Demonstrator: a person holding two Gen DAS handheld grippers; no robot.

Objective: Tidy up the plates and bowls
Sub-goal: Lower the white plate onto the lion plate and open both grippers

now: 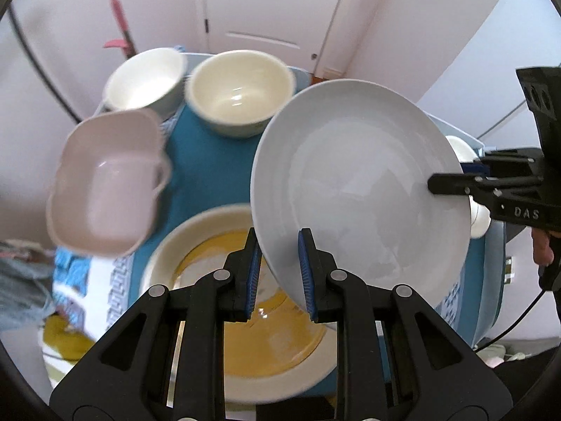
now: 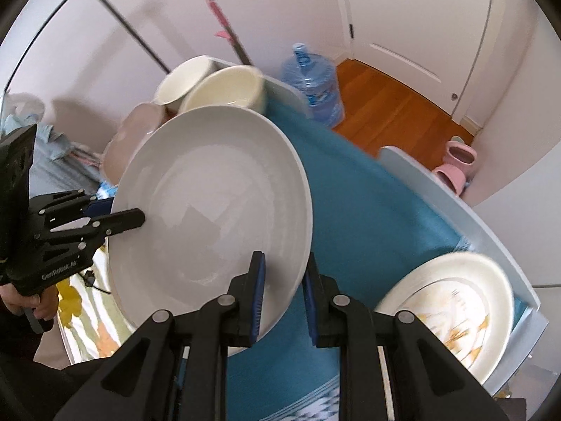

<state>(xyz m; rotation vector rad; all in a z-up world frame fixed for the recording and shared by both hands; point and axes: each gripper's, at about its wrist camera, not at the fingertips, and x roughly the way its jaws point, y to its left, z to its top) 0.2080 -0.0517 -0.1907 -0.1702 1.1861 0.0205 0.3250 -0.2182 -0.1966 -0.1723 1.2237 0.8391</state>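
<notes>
White plate (image 1: 354, 189): glazed ceramic by the look of it, so judged rigid, moderately heavy, slick and breakable. Only the thin rim offers a hold, and two opposite rim points suit it, since a single pinch would let it swing.

Left hand-held gripper (image 1: 280, 273) is clenched on the plate's near edge, blue pads either side of the rim. Right hand-held gripper (image 2: 282, 298) is likewise clamped on the opposite edge. The plate hangs tilted between the two, clear of the bench (image 2: 368, 210) with its teal cloth.

Appearance: plain white, round, shallow well, broad rim, glossy, no pattern, no chips visible.

Directly below the left hand-held gripper sits a yellow-centred plate (image 1: 245, 333). Beyond it stand a cream bowl (image 1: 242, 91), a white bowl (image 1: 147, 80) and a pink square dish (image 1: 108, 182). Right of the right hand-held gripper lies a floral plate (image 2: 452, 315).
</notes>
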